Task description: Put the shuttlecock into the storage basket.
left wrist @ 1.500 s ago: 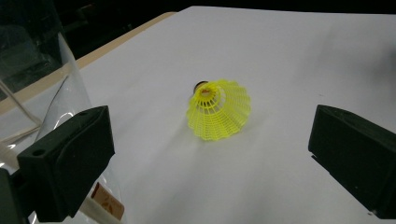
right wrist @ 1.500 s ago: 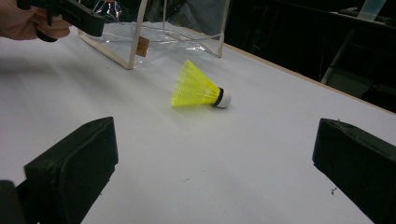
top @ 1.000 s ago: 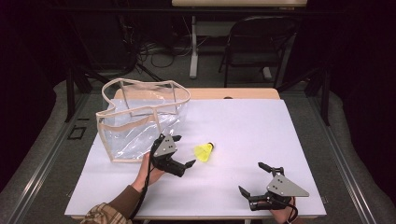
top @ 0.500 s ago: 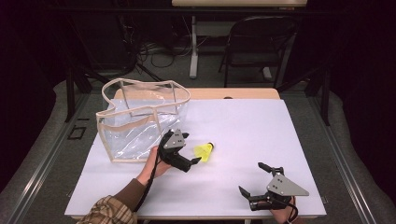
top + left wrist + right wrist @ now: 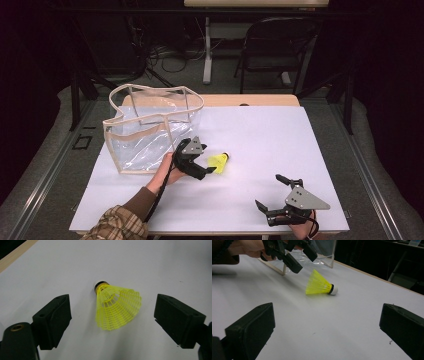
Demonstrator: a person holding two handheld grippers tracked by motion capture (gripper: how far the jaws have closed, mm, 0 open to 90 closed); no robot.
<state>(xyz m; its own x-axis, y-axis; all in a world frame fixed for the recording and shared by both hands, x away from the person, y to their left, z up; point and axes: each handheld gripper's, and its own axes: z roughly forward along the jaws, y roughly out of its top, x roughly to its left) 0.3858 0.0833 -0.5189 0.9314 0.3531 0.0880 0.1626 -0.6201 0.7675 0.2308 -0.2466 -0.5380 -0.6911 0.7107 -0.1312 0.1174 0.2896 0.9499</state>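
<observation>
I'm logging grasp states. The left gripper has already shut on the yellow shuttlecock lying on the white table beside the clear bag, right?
Not quite. The left gripper is open: in the left gripper view its jaws stand apart on either side of the yellow shuttlecock, touching nothing. The rest holds: the shuttlecock lies on the white table beside the clear bag.

Right gripper (image 5: pixel 274 196) hides its hand; clear bag (image 5: pixel 322 250) cut off by the top edge.

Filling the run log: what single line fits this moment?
left gripper: open, jaws either side of shuttlecock | shuttlecock: lying on table, untouched | right gripper: open, idle | bag: upright, open
</observation>
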